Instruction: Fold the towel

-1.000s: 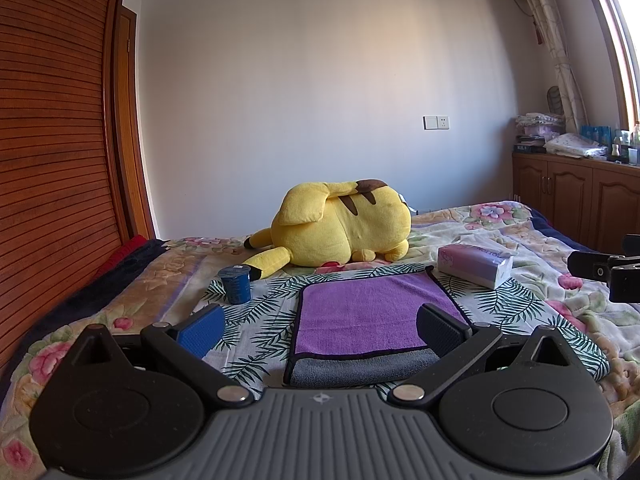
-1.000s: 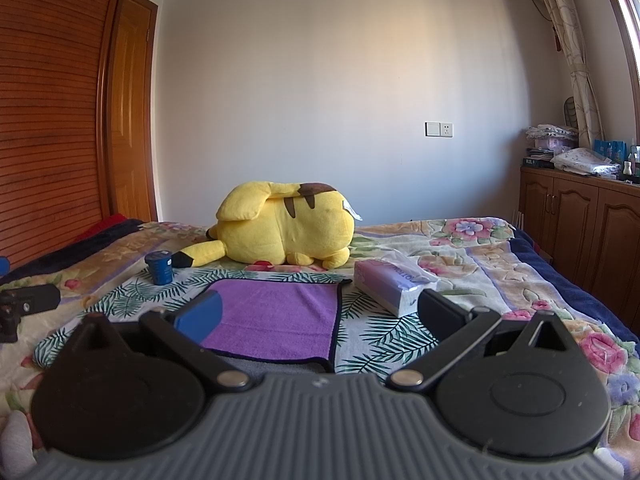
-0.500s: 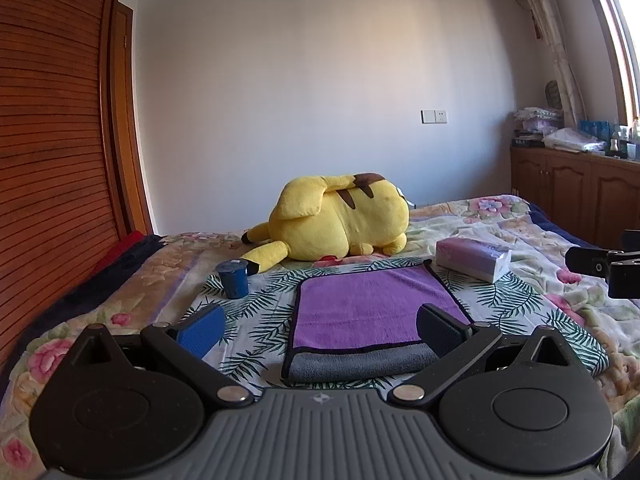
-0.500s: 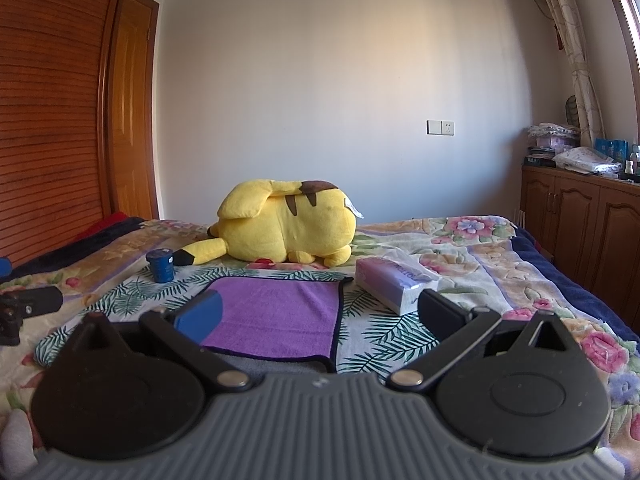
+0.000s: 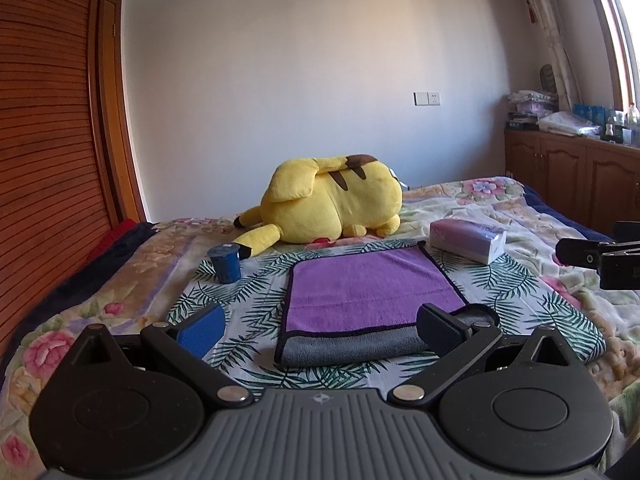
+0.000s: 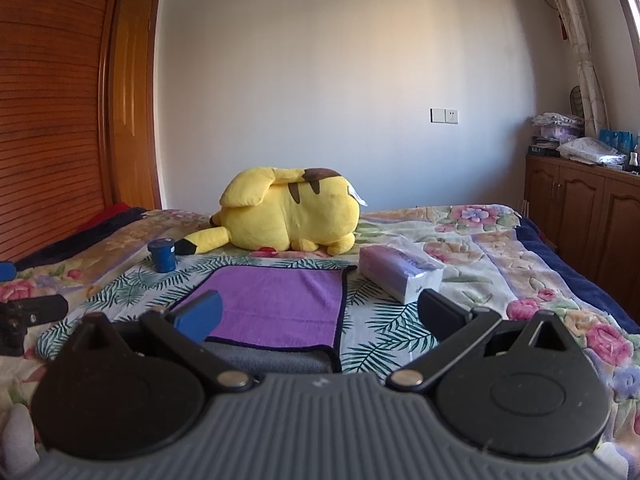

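Note:
A purple towel [image 5: 372, 288] with a dark border and a grey underside lies folded flat on the leaf-print bedspread; a grey layer shows along its near edge. It also shows in the right wrist view [image 6: 280, 304]. My left gripper [image 5: 320, 326] is open and empty, hovering just before the towel's near edge. My right gripper [image 6: 318, 314] is open and empty, near the towel's near right corner. The right gripper's tip shows at the right edge of the left wrist view [image 5: 600, 258].
A yellow plush toy [image 5: 332, 200] lies behind the towel. A blue cup [image 5: 225, 264] stands to the towel's left. A tissue pack [image 5: 468, 239] lies at its right. A wooden wardrobe [image 5: 44, 160] lines the left side and a wooden cabinet [image 5: 580, 184] the right.
Both views have risen and pulled back slightly from the towel. The towel has not moved and both grippers stay open.

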Demonstrator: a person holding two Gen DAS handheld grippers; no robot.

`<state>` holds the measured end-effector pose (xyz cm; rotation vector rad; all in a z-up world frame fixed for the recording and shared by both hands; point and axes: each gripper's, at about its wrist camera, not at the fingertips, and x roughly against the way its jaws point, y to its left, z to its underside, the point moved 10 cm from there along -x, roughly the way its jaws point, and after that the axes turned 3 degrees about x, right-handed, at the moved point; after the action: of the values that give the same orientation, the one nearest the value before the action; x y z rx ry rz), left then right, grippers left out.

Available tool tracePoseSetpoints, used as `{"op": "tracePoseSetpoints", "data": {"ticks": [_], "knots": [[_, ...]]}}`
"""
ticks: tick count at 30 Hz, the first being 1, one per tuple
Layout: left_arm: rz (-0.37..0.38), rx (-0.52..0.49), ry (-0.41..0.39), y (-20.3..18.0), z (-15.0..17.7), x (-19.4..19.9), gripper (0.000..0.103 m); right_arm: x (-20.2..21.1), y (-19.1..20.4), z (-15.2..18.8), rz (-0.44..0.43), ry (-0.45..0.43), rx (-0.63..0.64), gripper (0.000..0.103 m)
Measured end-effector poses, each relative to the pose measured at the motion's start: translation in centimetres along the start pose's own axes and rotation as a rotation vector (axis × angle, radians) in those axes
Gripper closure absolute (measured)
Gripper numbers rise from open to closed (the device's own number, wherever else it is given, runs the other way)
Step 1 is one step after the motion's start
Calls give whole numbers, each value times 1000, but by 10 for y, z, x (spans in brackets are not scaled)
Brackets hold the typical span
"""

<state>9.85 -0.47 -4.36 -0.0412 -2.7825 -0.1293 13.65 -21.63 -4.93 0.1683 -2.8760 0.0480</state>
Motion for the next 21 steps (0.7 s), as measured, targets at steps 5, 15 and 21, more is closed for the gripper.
{"op": "tracePoseSetpoints", "data": {"ticks": [5,15,21], "knots": [[9,-9,35,-3,5,-5,0,-4,3,3,-2,24,-1,0],[22,-22,99,-7,13,-15,0,-13,8,7,-13,55,-4,0],[18,-27,116,-8,15,-24,0,-21,11,9,-25,68,2,0]]}}
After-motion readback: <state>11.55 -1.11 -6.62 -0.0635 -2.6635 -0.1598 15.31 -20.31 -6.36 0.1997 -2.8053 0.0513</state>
